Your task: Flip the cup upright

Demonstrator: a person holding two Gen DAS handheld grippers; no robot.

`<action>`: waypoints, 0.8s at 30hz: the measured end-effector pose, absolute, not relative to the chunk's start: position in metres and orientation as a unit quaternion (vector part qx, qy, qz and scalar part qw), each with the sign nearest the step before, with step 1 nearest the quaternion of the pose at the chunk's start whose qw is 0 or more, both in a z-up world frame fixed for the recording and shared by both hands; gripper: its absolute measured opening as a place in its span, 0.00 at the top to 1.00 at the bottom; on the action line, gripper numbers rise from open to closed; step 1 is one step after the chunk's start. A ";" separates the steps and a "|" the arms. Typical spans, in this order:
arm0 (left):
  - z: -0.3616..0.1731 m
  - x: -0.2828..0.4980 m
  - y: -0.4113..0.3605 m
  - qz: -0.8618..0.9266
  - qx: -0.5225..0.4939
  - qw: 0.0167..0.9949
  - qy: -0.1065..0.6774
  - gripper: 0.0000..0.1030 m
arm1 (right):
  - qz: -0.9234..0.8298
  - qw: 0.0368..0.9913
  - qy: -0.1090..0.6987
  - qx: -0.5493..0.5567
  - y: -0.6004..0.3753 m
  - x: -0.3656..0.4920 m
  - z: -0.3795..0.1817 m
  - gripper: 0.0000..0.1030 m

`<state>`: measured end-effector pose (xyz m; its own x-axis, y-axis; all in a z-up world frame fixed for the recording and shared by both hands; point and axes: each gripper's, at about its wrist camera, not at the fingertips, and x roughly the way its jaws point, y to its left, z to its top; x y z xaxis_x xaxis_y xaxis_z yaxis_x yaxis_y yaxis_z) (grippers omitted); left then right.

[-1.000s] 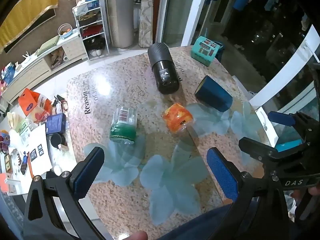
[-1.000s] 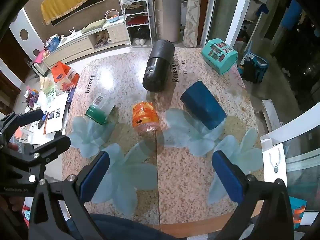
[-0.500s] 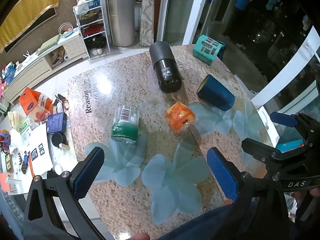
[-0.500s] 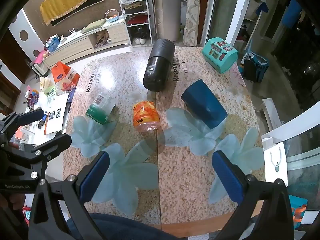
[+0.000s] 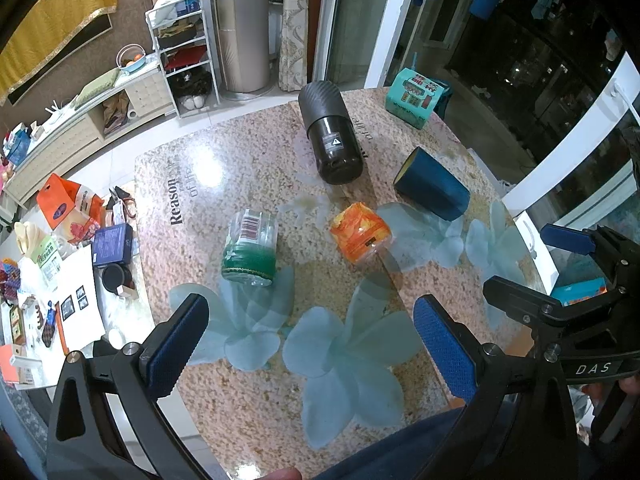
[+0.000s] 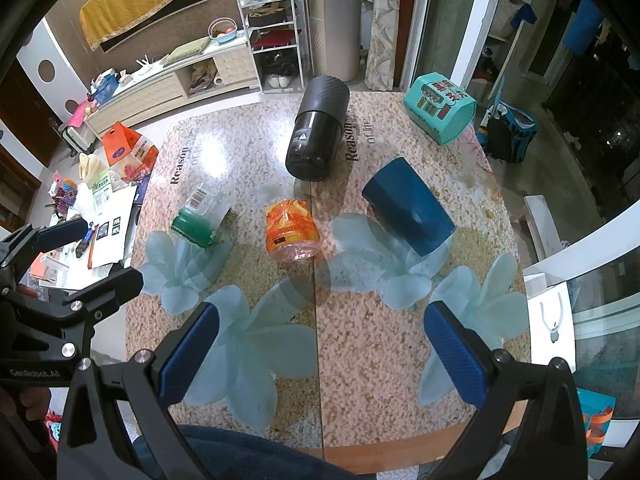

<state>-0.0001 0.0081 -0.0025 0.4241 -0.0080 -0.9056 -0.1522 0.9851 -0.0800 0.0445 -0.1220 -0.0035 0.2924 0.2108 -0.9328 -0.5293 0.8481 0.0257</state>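
A dark blue cup (image 5: 431, 189) lies on its side on the right of the stone table (image 5: 224, 184); it also shows in the right wrist view (image 6: 409, 206). An orange-labelled cup (image 5: 359, 233) (image 6: 291, 230), a clear cup with a green band (image 5: 250, 246) (image 6: 199, 217) and a big black cylinder (image 5: 330, 137) (image 6: 316, 133) also lie on their sides. My left gripper (image 5: 308, 344) is open and empty above the near table edge. My right gripper (image 6: 320, 350) is open and empty, held well short of the cups.
A teal carton (image 5: 416, 98) (image 6: 439, 108) stands at the table's far right corner. A low side table (image 5: 72, 280) with papers and packets is to the left. Shelves (image 5: 182, 36) and a cabinet line the far wall. Glass doors are on the right.
Both grippers have drifted slightly; the table contents sit a little higher and further right in the left wrist view. Nothing was grasped or moved.
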 end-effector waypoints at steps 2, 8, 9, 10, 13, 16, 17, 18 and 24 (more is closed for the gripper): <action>-0.007 0.002 0.006 0.042 -0.074 0.840 0.536 0.00 | 0.233 0.791 0.547 -0.145 -0.122 0.044 -0.003 0.00; -0.007 0.002 0.005 0.040 -0.074 0.841 0.535 0.00 | 0.232 0.791 0.547 -0.145 -0.122 0.043 -0.004 0.00; -0.008 0.002 0.005 0.039 -0.075 0.841 0.535 0.00 | 0.232 0.791 0.547 -0.145 -0.122 0.043 -0.004 0.00; -0.008 0.003 0.005 0.038 -0.075 0.840 0.536 0.00 | 0.232 0.791 0.548 -0.145 -0.122 0.043 -0.004 0.00; -0.009 0.005 0.006 0.034 -0.073 0.840 0.537 0.00 | 0.232 0.791 0.548 -0.145 -0.122 0.043 -0.004 0.00; -0.009 0.006 0.006 0.038 -0.065 0.839 0.539 0.00 | 0.235 0.789 0.550 -0.141 -0.122 0.043 -0.005 0.00; -0.010 0.007 0.006 0.038 -0.063 0.837 0.542 0.00 | 0.235 0.789 0.550 -0.140 -0.121 0.043 -0.006 0.00; -0.009 0.008 0.007 0.036 -0.062 0.836 0.544 0.00 | 0.236 0.788 0.551 -0.139 -0.121 0.042 -0.006 0.00; -0.008 0.013 0.012 0.037 -0.027 0.827 0.560 0.00 | 0.245 0.783 0.555 -0.135 -0.120 0.039 -0.012 0.00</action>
<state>0.0130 0.0115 -0.0081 0.3694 0.0311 -0.9287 -0.0913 0.9958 -0.0030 0.0385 -0.1205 -0.0118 0.2625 0.2342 -0.9361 -0.5341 0.8432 0.0612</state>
